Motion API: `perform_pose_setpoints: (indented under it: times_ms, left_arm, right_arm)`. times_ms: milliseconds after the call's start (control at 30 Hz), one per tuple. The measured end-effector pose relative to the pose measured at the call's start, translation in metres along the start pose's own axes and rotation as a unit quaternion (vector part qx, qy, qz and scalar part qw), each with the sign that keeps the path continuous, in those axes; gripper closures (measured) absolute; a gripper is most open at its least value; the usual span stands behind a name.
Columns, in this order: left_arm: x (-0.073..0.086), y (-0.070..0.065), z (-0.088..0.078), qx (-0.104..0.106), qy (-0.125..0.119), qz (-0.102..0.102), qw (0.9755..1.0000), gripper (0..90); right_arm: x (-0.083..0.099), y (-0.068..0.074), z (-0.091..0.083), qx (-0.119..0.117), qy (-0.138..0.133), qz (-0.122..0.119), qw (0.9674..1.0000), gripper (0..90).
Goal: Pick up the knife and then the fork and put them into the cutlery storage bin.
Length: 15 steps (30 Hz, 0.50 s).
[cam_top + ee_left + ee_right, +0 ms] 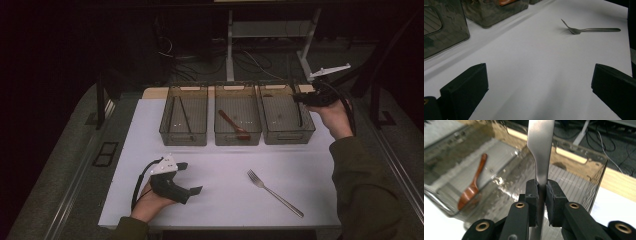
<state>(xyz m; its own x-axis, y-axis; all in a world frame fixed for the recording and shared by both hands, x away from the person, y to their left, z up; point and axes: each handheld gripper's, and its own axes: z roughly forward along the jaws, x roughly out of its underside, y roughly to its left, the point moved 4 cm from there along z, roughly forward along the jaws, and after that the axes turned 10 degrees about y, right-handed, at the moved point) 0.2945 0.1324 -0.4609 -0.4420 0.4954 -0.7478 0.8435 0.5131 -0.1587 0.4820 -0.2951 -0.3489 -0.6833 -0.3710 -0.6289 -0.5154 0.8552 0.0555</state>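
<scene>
Nearest the person, the left gripper point(186, 176) rests on the white table point(225, 200) with its jaws spread wide and nothing between them. The fork point(274, 193) lies just to its right, tines toward the bins and handle running back toward the near edge, so it is closer to this hand than to the other. Beyond it stand three clear bins: chopsticks point(185, 116) in the left bin point(184, 135), a wooden spoon point(233, 124) in the middle bin point(238, 136). Farthest out, the right gripper point(542, 195) is clamped on the flat handle of a table knife point(540, 147), held over the right bin point(287, 134); judging by that, the drop goes straight down. The right gripper view shows the pads pinching the steel, the knife's long axis running up and away from the jaws, a grip too small to read from above
</scene>
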Motion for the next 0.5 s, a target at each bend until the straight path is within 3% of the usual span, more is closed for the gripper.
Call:
perform_pose_setpoints:
  times_ms: [233,500]
  left_arm:
    - [0.0,0.001,0.0,-0.001,0.0,0.0,1.0,0.0]
    - [0.0,0.0,0.001,0.0,0.0,-0.002,1.0,0.0]
  right_arm:
    - [0.008,-0.007,0.024,0.011,0.041,-0.005,0.9991,79.6]
    - [0.019,-0.016,0.042,0.023,0.087,-0.018,0.9957,79.6]
